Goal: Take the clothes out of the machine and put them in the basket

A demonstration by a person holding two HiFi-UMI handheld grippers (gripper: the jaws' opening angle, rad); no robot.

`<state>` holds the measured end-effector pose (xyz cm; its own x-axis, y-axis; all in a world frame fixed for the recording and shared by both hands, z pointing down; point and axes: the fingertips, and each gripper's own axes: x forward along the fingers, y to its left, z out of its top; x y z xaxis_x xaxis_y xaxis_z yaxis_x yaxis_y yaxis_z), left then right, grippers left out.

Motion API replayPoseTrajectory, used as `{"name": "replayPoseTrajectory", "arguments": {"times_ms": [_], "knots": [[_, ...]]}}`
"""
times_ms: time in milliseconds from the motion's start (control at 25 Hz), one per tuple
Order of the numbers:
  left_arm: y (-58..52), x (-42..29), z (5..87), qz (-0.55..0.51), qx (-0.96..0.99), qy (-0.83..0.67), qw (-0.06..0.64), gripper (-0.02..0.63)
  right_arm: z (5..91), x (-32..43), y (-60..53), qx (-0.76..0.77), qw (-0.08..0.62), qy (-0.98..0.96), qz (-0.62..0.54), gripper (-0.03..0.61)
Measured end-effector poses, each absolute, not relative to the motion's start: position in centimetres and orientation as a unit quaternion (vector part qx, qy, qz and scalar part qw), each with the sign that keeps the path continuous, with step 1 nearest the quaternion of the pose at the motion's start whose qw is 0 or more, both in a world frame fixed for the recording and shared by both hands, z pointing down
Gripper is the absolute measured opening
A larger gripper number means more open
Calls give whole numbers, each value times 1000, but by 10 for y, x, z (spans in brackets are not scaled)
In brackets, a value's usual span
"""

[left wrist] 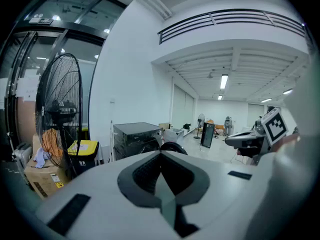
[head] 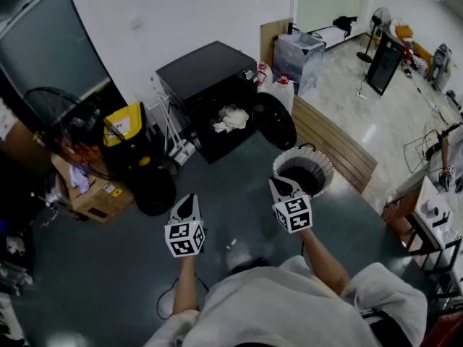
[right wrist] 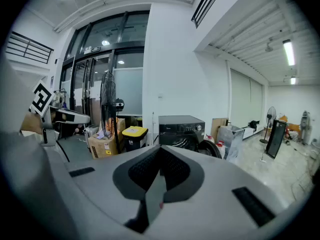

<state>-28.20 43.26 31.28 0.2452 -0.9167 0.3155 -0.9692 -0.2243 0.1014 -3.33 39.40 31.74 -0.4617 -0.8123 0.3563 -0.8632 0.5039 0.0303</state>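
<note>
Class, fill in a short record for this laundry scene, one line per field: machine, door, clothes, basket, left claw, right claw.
machine: black washing machine against the white wall
door: round door swung open to the machine's right
clothes: pale clothes bundled in the machine's opening, not yet taken out
basket: white-rimmed basket on the floor, near the right claw; inside dark, contents unclear
left claw: left claw shut, nothing between its jaws
right claw: right claw shut, nothing between its jaws
</note>
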Motion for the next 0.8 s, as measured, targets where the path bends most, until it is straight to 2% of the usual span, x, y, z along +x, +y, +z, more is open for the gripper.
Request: {"name": "replayPoseTrajectory", "arguments": {"times_ms": [800], "knots": [[411, -298, 333, 103, 799, -573, 151, 18, 326, -62, 393, 512, 174, -838, 76, 21]]}}
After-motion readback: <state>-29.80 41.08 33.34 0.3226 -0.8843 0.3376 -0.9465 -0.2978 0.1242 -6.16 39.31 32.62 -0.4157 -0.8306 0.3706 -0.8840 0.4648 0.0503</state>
